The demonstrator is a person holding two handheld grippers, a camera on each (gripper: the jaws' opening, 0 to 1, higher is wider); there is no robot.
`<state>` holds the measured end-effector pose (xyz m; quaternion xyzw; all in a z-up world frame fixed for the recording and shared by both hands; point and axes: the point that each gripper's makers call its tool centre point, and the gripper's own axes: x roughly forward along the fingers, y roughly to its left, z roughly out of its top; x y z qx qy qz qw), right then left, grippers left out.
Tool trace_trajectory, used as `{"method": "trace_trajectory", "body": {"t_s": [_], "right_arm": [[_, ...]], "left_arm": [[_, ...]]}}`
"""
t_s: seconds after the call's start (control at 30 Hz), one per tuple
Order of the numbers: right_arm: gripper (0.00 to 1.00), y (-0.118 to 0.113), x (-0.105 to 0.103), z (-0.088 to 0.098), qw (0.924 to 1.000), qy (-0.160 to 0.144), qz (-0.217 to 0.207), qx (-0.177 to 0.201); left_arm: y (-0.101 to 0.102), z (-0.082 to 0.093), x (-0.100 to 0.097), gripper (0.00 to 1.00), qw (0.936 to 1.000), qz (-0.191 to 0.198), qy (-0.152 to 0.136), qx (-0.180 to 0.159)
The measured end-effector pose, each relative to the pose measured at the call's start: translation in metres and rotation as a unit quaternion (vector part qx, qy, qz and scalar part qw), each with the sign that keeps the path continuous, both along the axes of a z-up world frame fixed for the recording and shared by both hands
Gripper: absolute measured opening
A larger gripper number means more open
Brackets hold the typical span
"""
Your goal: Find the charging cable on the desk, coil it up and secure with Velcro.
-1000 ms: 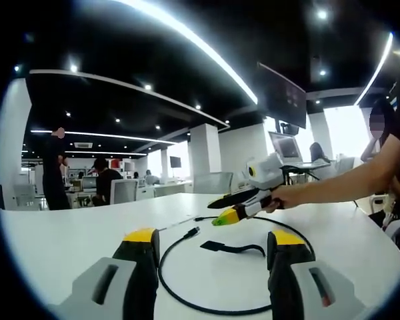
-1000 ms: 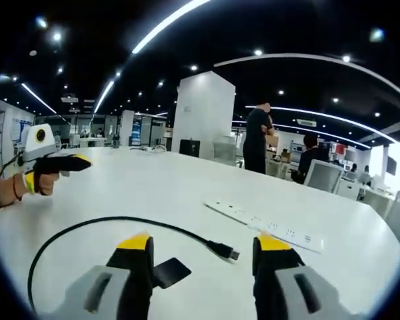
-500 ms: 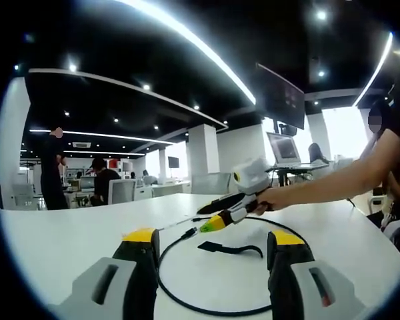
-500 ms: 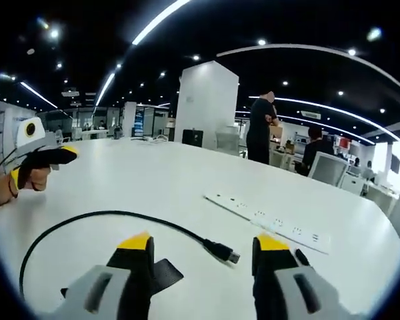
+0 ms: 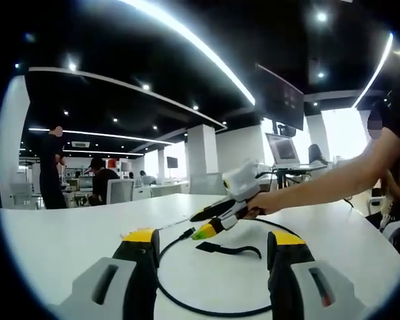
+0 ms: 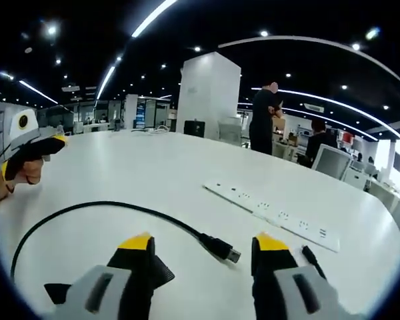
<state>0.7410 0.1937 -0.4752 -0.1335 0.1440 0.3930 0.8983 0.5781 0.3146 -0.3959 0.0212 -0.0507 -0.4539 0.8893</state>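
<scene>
Ceiling: dark above me, long light strips (image 5: 187, 37) glowing across it and small spotlights (image 6: 265, 33) shining between them.
Table: a wide white tabletop (image 6: 153, 167) spreading out in front of me.
Pillars: a broad white column (image 6: 203, 93) standing beyond the table's far edge; another white one (image 5: 203, 150) rising in my left gripper view.
Screens: a dark monitor (image 5: 280, 97) hanging from the ceiling, a laptop (image 5: 285, 150) sitting open on a stand.
Windows: bright daylight (image 5: 347, 130) pouring in at the right.
People: someone in dark clothes (image 6: 261, 127) standing, another (image 5: 105, 180) sitting beside white office chairs (image 5: 123, 191).
</scene>
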Motion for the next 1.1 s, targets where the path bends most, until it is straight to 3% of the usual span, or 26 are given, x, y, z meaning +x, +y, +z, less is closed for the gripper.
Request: {"method": "trace_trajectory", "body": {"t_s": [0.5,1.1], "right_arm": [[0.55,0.006,0.005,-0.005,0.9993,0.004,0.017,-0.032],[0.42,0.004,0.013,-0.007,0.9981,0.022,0.026,-0.051]], "left_arm": [[-0.001,0.004,-0.001,0.66,1.0,-0.003,-0.001,-0.009],[0.0,0.007,-0.003,0.67,0.9999,-0.007,-0.002,-0.015]]}}
